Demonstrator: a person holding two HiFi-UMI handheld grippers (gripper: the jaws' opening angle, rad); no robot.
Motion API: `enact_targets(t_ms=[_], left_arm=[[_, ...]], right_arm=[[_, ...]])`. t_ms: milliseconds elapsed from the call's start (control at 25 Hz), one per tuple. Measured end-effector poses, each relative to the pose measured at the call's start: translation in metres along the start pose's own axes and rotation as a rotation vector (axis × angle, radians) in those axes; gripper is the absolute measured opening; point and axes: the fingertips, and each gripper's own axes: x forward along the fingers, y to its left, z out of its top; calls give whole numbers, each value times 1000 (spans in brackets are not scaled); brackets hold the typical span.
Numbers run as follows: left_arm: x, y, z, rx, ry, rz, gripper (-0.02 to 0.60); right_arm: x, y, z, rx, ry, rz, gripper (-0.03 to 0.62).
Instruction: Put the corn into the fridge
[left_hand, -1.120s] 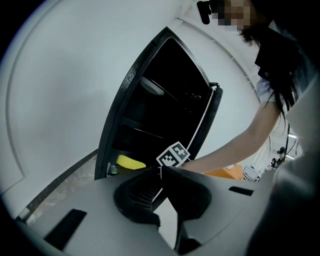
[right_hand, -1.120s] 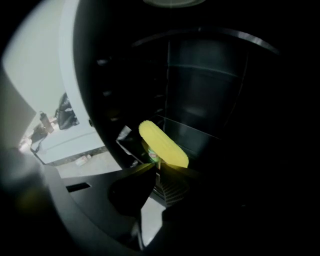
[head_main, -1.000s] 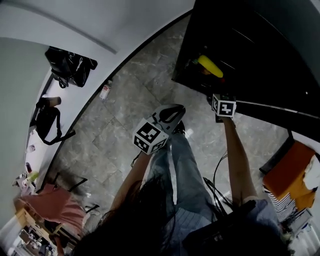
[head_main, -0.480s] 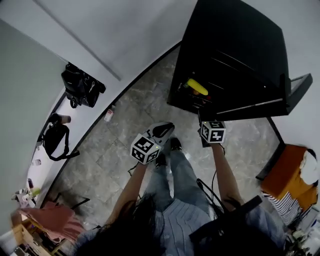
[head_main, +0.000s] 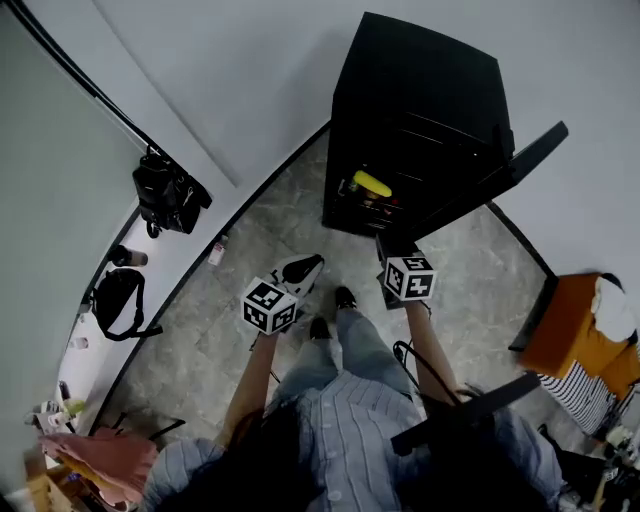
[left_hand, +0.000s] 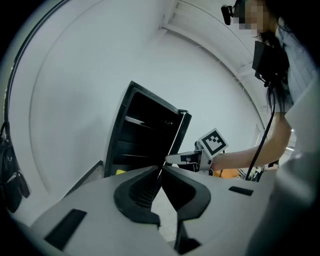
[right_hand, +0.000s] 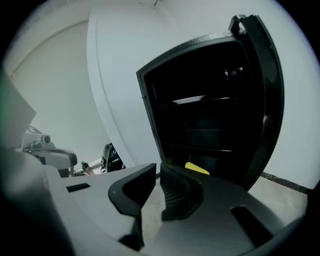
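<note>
Standing on a grey tiled floor before a black fridge, its door swung open to the right. Inside, low down and toward the left, close to the front edge: the corn, yellow, lying on its side, clear of both grippers. Seen again in the right gripper view as a yellow end just past the jaws, on the fridge's bottom level. Closed tip to tip and holding nothing: the left gripper, aimed at the fridge from the near left. Closed as well, with nothing between the jaws: the right gripper, held just in front of the fridge opening. Both held out in front of the body, side by side. Along the left wall, a black bag, and a second bag nearer. At the near right, something orange.
</note>
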Motion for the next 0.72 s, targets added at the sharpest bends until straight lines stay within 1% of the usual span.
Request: enact_targets(t_ms=[160, 360, 600, 720], left_arm=[[-19, -21, 6, 31, -14, -18, 17], [-43, -45, 5, 30, -46, -46, 17], [-49, -73, -15, 22, -25, -93, 17], [-51, -88, -19, 21, -21, -108, 17]], right_arm=[[-38, 21, 7, 22, -40, 7, 37], [-79, 51, -3, 58, -64, 13, 37], [-120, 66, -28, 59, -58, -4, 37], [-137, 71, -34, 61, -55, -6, 37]])
